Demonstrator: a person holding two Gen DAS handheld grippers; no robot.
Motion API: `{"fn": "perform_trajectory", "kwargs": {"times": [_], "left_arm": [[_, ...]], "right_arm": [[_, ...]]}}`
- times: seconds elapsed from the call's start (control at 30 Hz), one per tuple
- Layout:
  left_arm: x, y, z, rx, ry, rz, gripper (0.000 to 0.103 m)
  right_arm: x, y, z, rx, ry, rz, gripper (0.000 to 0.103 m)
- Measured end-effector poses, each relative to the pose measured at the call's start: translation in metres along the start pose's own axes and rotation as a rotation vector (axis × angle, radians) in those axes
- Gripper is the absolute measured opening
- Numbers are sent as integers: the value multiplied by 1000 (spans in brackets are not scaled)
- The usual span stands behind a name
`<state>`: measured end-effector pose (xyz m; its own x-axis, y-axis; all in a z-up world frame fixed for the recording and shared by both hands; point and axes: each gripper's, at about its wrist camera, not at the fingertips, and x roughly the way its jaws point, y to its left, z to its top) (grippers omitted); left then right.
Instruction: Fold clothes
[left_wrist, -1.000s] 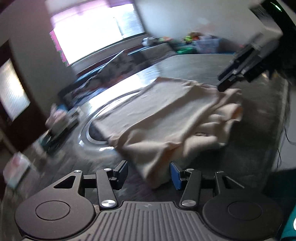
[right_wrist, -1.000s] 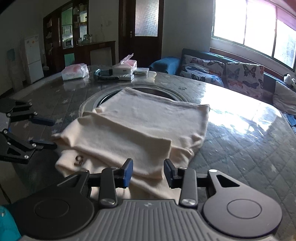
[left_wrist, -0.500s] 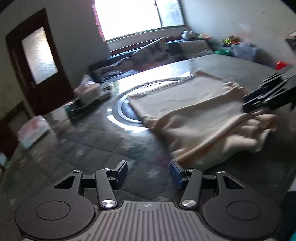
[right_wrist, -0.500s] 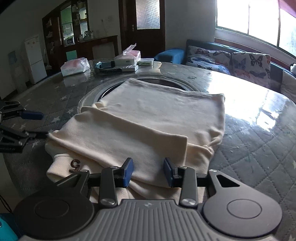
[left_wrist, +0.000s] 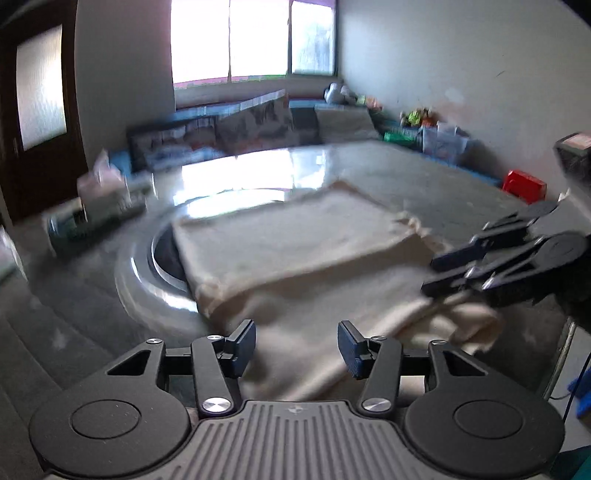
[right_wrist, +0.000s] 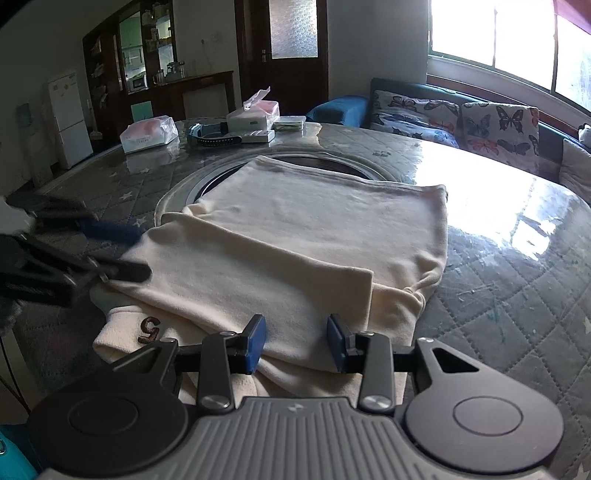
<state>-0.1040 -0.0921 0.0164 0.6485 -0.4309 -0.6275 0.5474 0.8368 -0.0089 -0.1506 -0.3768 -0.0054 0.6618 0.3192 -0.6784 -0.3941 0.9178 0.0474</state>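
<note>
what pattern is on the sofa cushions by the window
Butterflies, dark and reddish on a pale ground, on the cushions. Clearest in the right wrist view.

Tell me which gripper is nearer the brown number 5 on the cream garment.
Right. The right gripper sits over the cream garment's near edge, just beside the brown number 5. The left gripper is at the garment's left edge, farther away.

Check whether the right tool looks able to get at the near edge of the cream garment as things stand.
Probably yes. The right tool hovers over the cream garment at its near edge, jaws apart, with nothing between them and the cloth; the left tool sits off at the side edge.
</note>
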Motion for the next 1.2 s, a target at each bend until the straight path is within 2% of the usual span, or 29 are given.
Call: {"fn": "perform_trajectory", "kwargs": {"times": [0.17, 0.27, 0.37, 0.43, 0.53, 0.57, 0.7, 0.9, 0.97, 1.2], "left_arm": [[-7, 16, -5, -45, 12, 9, 52], [-9, 14, 6, -31, -27, 19, 49], [-3, 12, 20, -54, -58, -17, 44], [6, 13, 25, -67, -56, -25, 39], [22, 23, 25, -112, -12, -24, 38], [25, 27, 23, -125, -5, -21, 35], [14, 37, 20, -151, -16, -13, 34], [-20, 23, 7, 12, -36, 26, 38], [-33, 14, 0, 90, -42, 13, 45], [-46, -28, -27, 376, -48, -2, 47]], "right_arm": [[0, -1, 0, -1, 1, 6, 37], [0, -1, -1, 4, -2, 6, 38], [0, -1, -1, 9, -4, 4, 38], [0, 0, -1, 11, -4, 4, 38], [0, -2, -1, 14, -5, 8, 38], [0, -2, -1, 14, -6, 9, 38], [-1, -3, -2, 12, -6, 13, 38], [-8, 0, -4, -17, 4, 13, 38], [-11, 1, -6, -40, 14, 10, 39], [-30, 6, -11, -103, 36, -9, 39]]}}
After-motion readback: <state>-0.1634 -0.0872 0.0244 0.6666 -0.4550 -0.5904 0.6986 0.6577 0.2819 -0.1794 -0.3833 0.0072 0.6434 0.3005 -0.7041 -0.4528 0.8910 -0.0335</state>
